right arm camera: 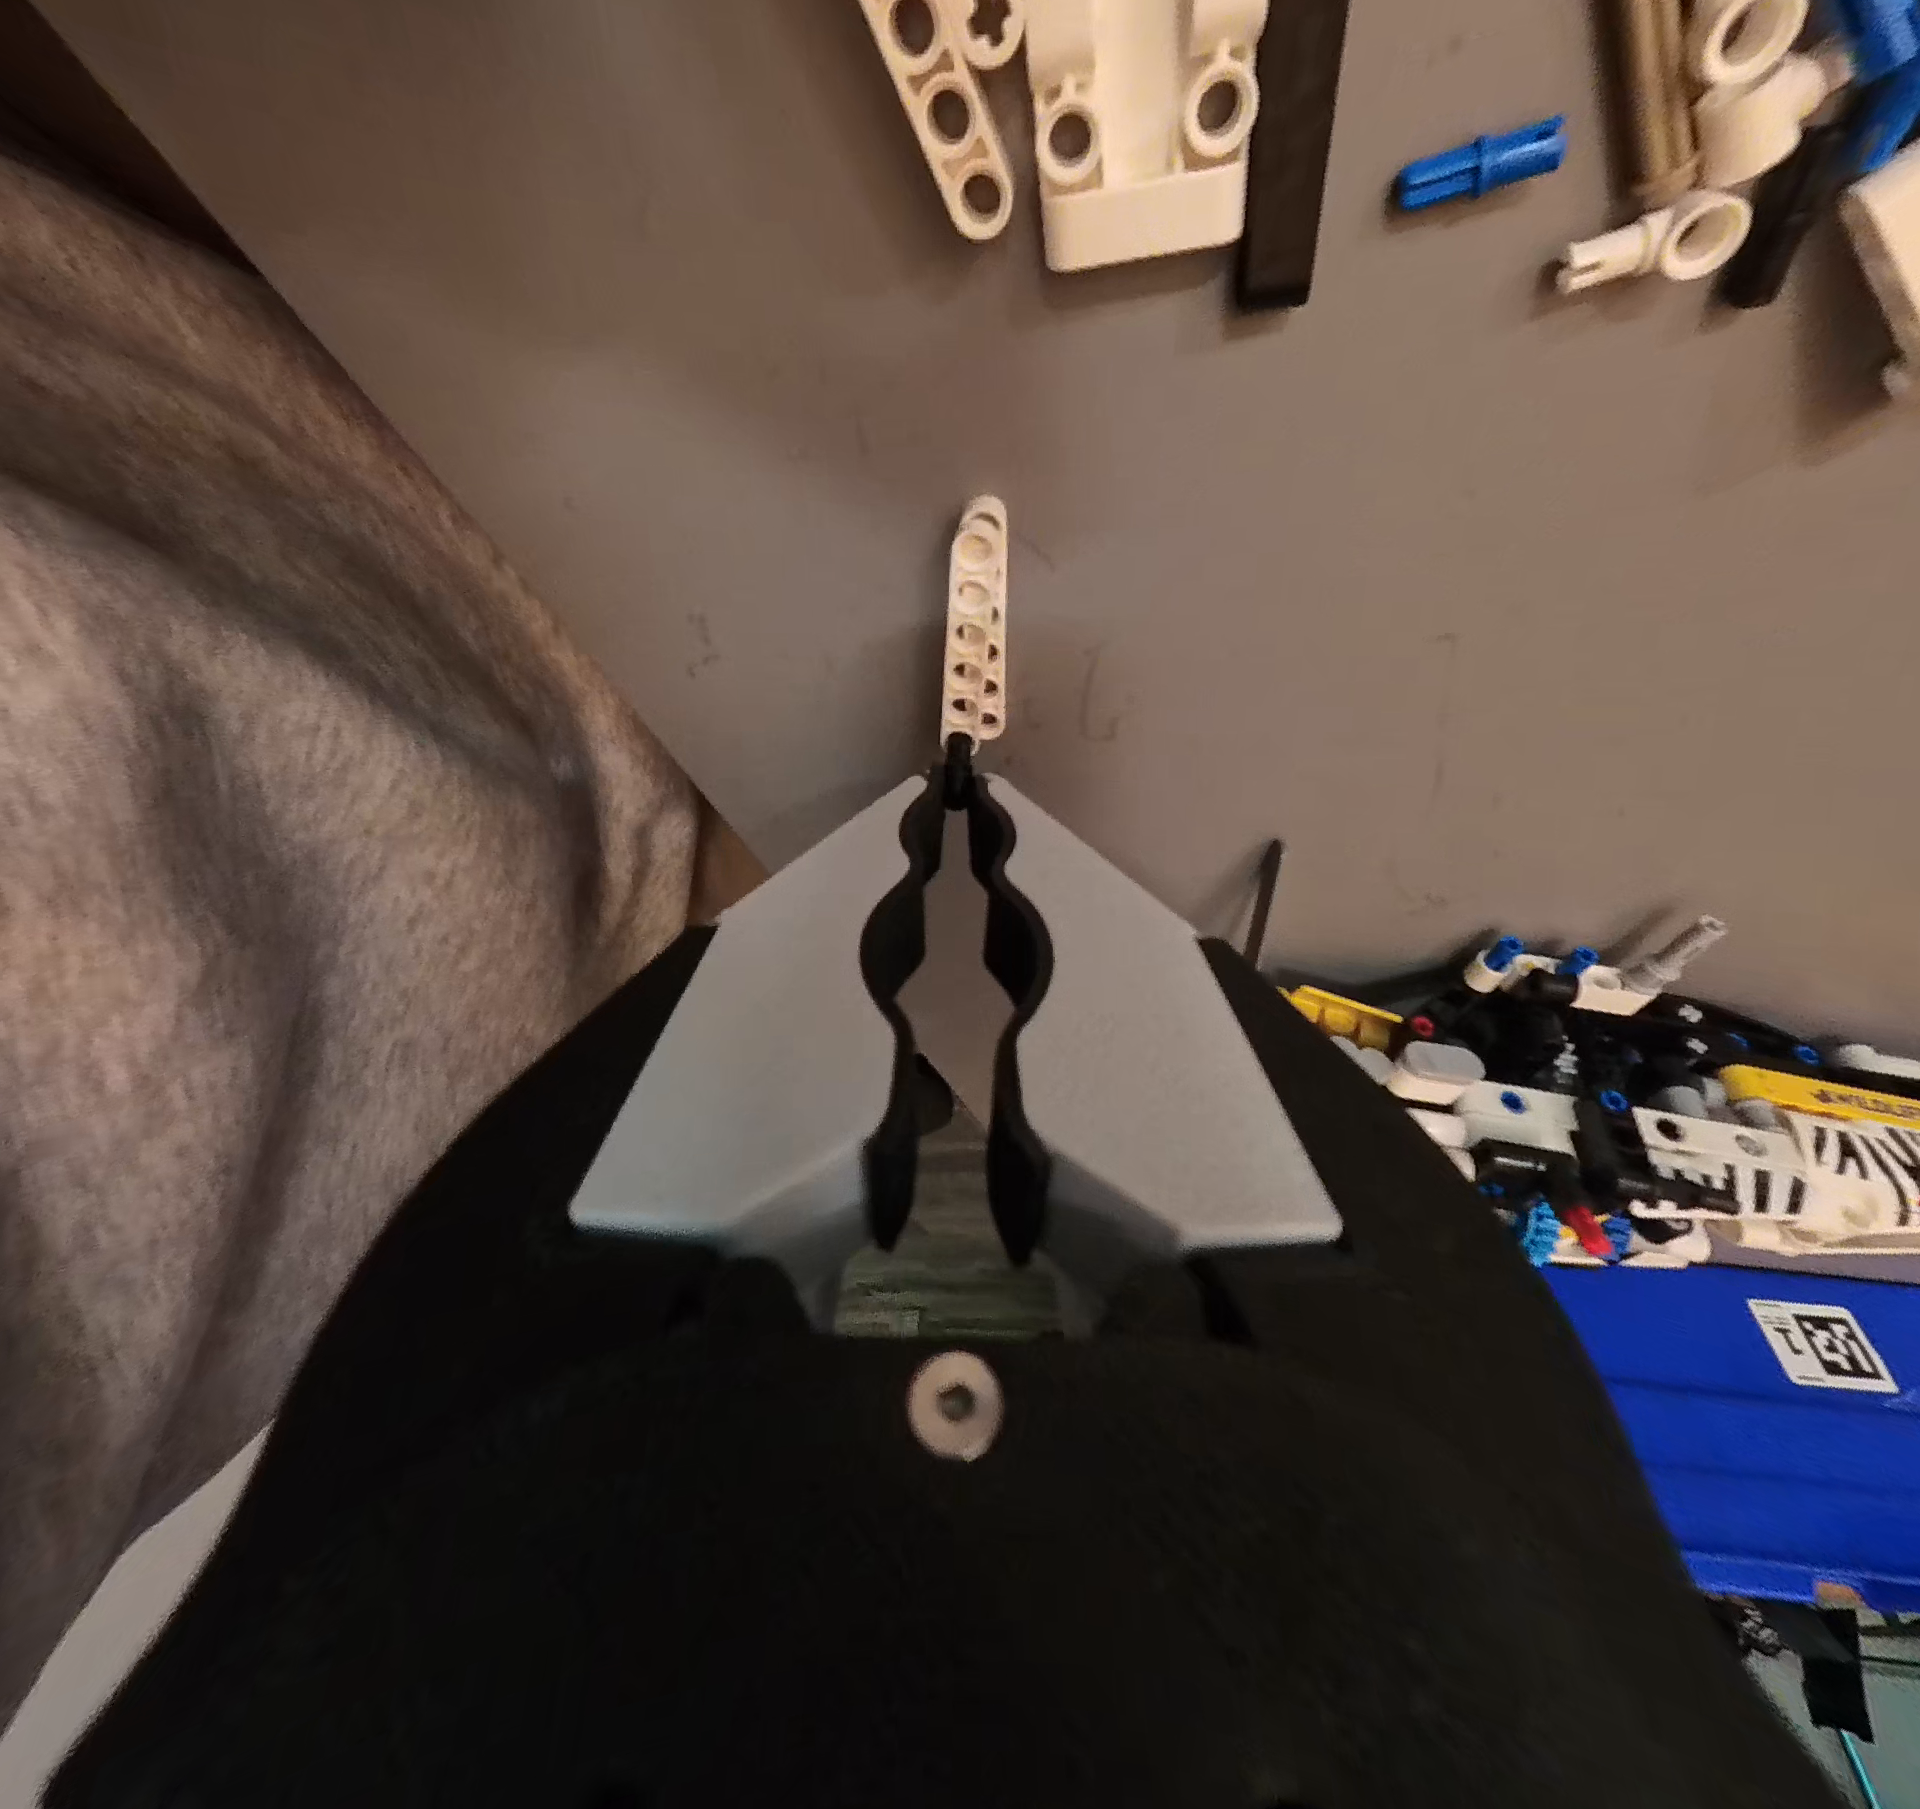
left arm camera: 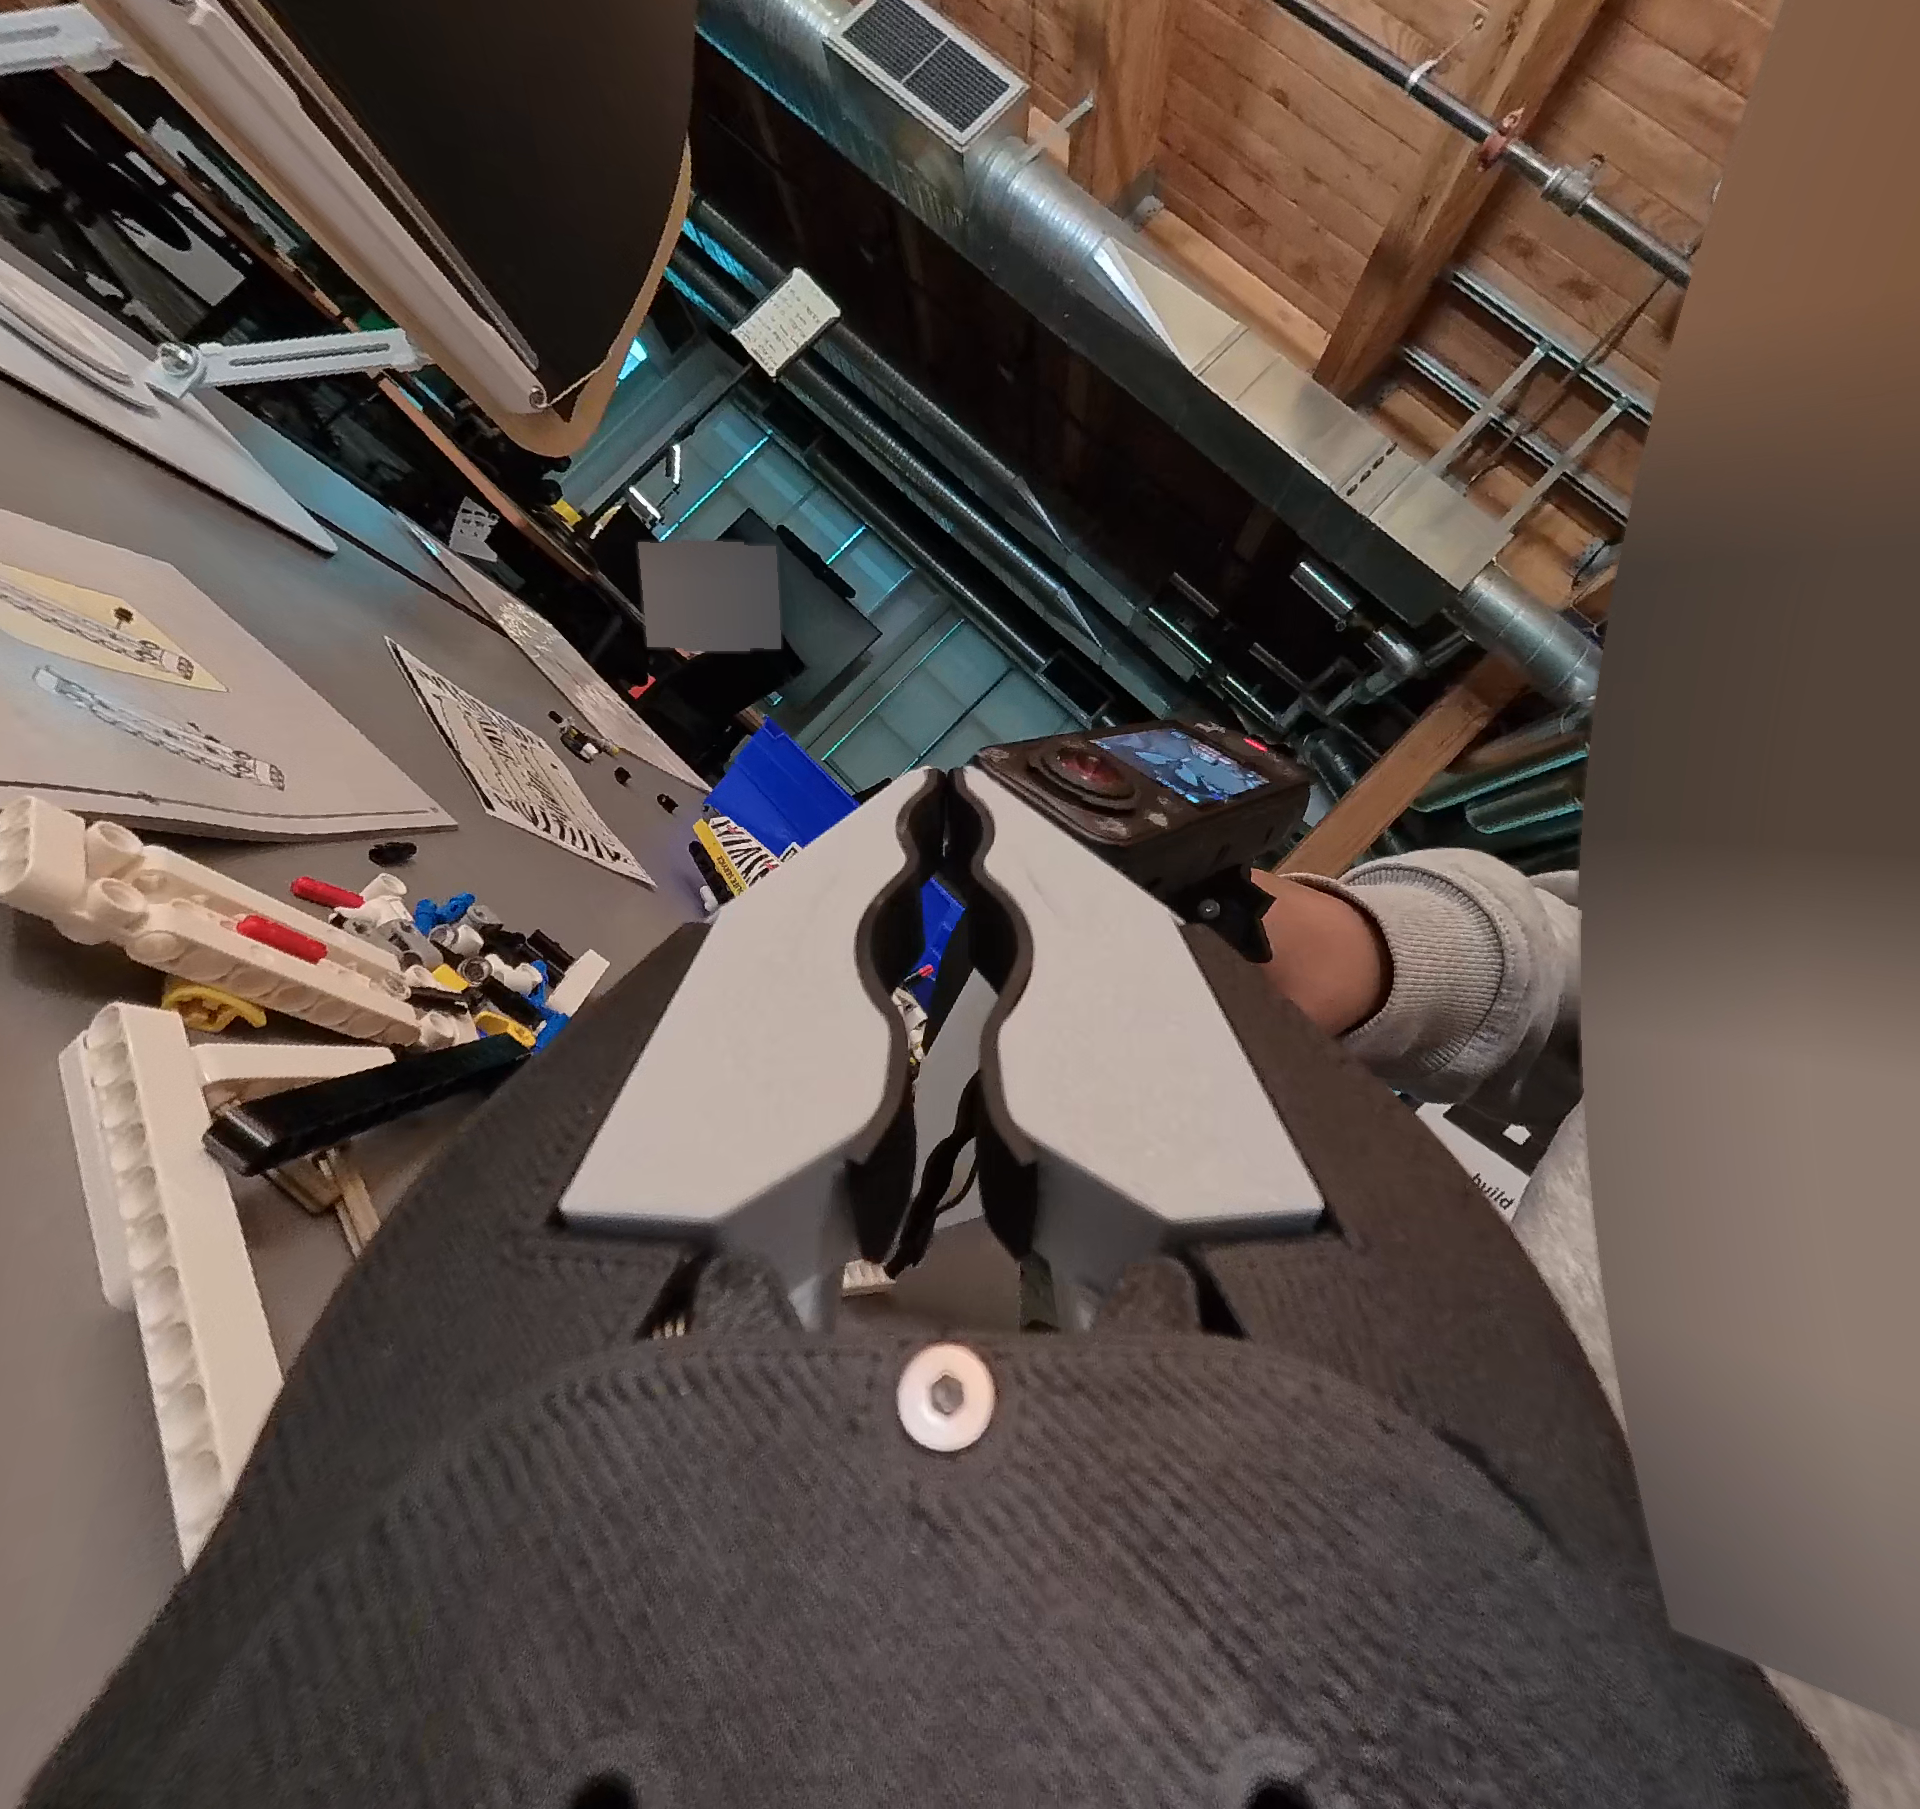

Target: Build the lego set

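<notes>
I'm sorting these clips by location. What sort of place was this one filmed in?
Probably a workshop or lab in an industrial-style building: a metal duct and pipes run under a bare wooden ceiling. Loose lego parts and an instruction sheet lie on a grey table.

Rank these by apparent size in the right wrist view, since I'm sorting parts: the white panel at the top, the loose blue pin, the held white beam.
1. white panel, though cut off by the frame edge
2. held white beam, pinched by the right gripper, nearer the camera
3. blue pin
</notes>
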Demonstrator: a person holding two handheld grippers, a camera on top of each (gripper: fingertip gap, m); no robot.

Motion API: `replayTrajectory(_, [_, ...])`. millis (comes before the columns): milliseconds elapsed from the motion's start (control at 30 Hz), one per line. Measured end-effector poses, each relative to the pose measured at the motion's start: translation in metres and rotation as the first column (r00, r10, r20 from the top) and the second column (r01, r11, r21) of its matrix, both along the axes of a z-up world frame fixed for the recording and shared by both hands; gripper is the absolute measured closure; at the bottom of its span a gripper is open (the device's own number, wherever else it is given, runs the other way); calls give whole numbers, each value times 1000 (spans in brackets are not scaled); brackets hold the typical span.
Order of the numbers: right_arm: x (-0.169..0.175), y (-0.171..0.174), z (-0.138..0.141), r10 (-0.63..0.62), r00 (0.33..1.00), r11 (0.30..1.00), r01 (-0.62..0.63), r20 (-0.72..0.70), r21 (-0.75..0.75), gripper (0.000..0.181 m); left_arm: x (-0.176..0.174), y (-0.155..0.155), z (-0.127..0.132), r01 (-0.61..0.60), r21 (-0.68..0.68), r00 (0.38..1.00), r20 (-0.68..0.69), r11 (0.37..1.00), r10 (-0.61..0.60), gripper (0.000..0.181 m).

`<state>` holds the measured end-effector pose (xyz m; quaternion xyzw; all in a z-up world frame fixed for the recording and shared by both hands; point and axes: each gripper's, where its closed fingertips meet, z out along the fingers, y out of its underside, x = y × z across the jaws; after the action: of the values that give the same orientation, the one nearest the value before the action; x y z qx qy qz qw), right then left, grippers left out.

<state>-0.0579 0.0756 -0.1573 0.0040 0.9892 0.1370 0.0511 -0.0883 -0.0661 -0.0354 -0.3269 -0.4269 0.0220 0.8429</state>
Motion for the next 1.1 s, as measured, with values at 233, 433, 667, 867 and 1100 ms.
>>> replayTrajectory(233, [-7,-10,13,-61,998,992,59,-13,-108,179,-1,-3,0,-8,1,1000,2,1000,8,181])
replayTrajectory(433, [-14,-31,45,-234,972,875,225,32,-428,179,-2,0,-2,-19,-22,1000,10,1000,19,174])
replayTrajectory(667, [-7,-51,107,-329,920,495,361,214,-790,180,5,31,-4,94,-77,996,1,993,-94,162])
replayTrajectory(867, [14,-52,123,-306,898,303,408,317,-861,179,36,76,10,380,-29,921,-83,925,-381,162])
replayTrajectory(1100, [32,-50,134,-270,895,219,417,356,-882,180,57,96,13,473,-84,867,-134,877,-480,171])
